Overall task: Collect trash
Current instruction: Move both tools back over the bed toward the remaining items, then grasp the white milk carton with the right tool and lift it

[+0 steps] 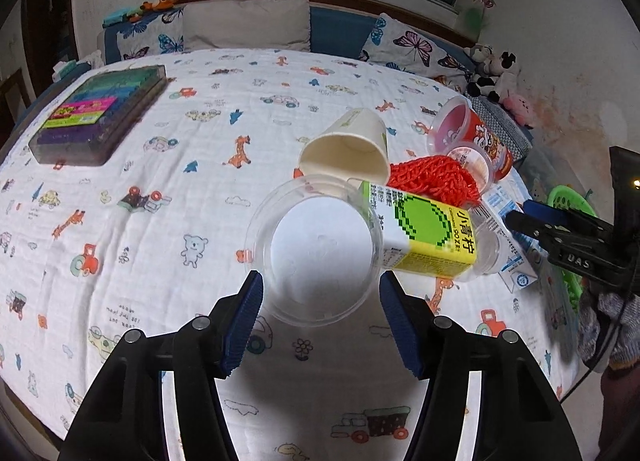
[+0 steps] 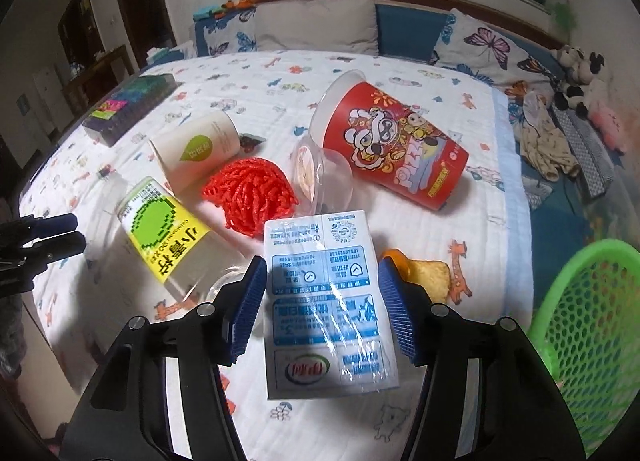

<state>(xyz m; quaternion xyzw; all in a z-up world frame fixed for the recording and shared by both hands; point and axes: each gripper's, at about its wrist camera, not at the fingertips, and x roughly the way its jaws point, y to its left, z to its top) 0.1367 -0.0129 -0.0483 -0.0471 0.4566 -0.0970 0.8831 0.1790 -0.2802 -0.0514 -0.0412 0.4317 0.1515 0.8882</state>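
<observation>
Left claw (image 1: 320, 293) spread wide around a clear plastic cup (image 1: 316, 249) on the bed (image 1: 160, 181), its contents hard to make out. Right claw (image 2: 322, 289) gapes astride the milk carton (image 2: 326, 301), not gripping. Green basket (image 2: 592, 341) is cut off at the frame edge.

the white quilted cotton bedspread (image 1: 168, 165), printed with small cartoon animals and cars, looked soft and matt. the round clear plastic lid (image 1: 316, 249) was smooth and glossy. the cream paper cup (image 1: 348, 149) was matt, the red plastic mesh net (image 2: 250, 191) coarse and knobbly. the white and blue milk carton (image 2: 326, 297) wore shiny crinkled film. the ribbed blue pads (image 2: 250, 297) looked rubbery on matt black plastic fingers.
</observation>
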